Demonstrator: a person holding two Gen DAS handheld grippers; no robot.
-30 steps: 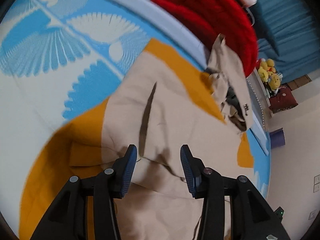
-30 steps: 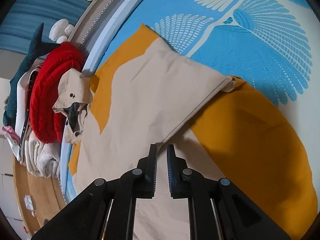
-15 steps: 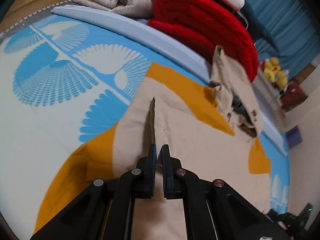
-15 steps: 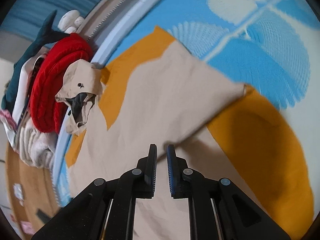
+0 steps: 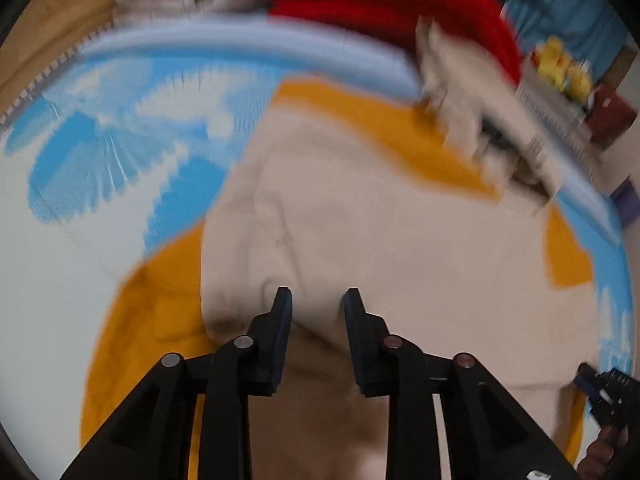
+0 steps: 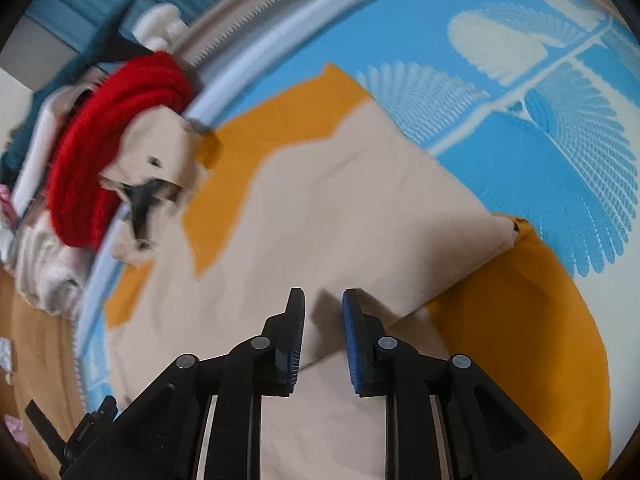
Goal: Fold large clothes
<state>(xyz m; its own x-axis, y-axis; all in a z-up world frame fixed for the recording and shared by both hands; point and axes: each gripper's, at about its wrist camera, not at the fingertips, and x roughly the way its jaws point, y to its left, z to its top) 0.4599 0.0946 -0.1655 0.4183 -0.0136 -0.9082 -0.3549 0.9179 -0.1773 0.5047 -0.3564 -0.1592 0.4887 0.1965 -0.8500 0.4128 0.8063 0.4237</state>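
Note:
A large beige garment [image 5: 384, 240] lies spread on an orange cloth [image 5: 152, 320] over a blue and white patterned bed cover. It also shows in the right wrist view [image 6: 348, 216], with a folded edge running toward a corner [image 6: 508, 228]. My left gripper [image 5: 318, 300] is open and empty just above the beige fabric. My right gripper [image 6: 323, 304] is open and empty above the folded edge. The left wrist view is blurred.
A red knitted blanket [image 6: 108, 140] and folded pale towels [image 6: 44, 264] sit at the bed's edge, with another crumpled beige garment [image 6: 160, 160] beside them. The orange cloth [image 6: 532, 320] shows on the right. Yellow plush toys [image 5: 564, 68] sit beyond the bed.
Both grippers were shut on the beige garment half a second ago and have now opened, letting the fabric go. The garment lies flatter with its fold laid down.

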